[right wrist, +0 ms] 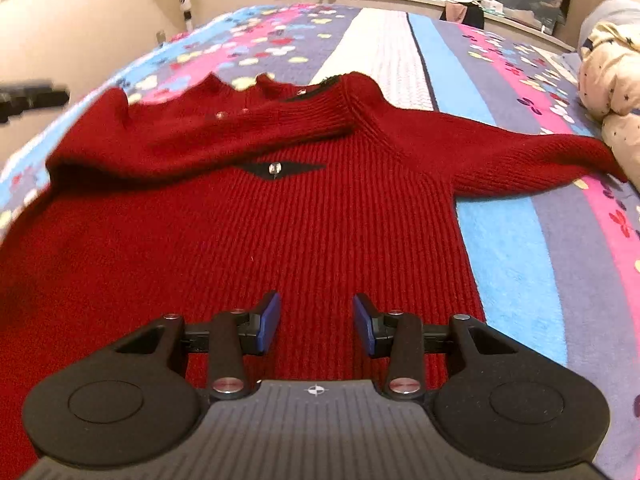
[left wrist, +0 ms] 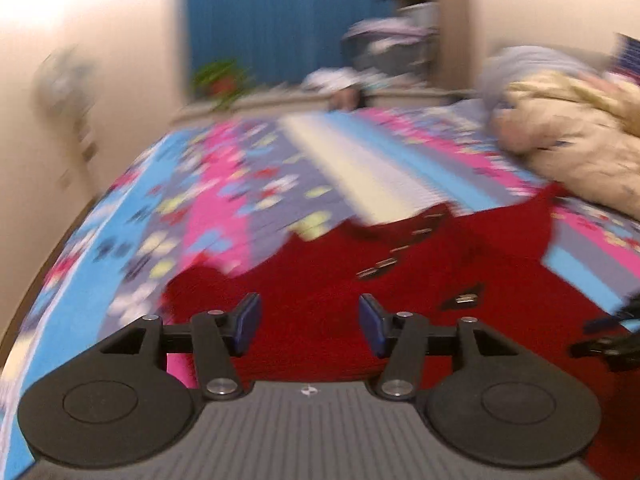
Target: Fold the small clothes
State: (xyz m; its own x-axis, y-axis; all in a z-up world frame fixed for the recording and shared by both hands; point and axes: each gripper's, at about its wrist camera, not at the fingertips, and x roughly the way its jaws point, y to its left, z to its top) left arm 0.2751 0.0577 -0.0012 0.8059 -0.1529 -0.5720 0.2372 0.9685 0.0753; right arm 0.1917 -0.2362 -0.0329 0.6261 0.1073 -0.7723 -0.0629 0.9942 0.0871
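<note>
In our blurred left wrist view, the left gripper (left wrist: 310, 326) stands with jaws apart and nothing between them, the red sweater (left wrist: 400, 280) just ahead beneath it. In our right wrist view, the right gripper (right wrist: 316, 326) hangs parted and empty over the sweater's body, one sleeve (right wrist: 192, 136) folded across the chest ahead on the bedspread (right wrist: 520, 240).

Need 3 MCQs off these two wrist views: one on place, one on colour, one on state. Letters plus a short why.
1. Where does the sweater lie?
A. on the patterned bedspread
B. on a chair
C. on the floor

2. What colour is the sweater?
A. blue
B. dark red
C. white

3. How do the sleeves lie?
A. both folded in
B. both spread out
C. one folded across the chest, one stretched out

Key:
1 A, the bedspread shows around the knit on every side.
2 B, the ribbed knit is dark red in both views.
3 C, one sleeve crosses the chest, the other sleeve reaches toward the cream bedding.
</note>
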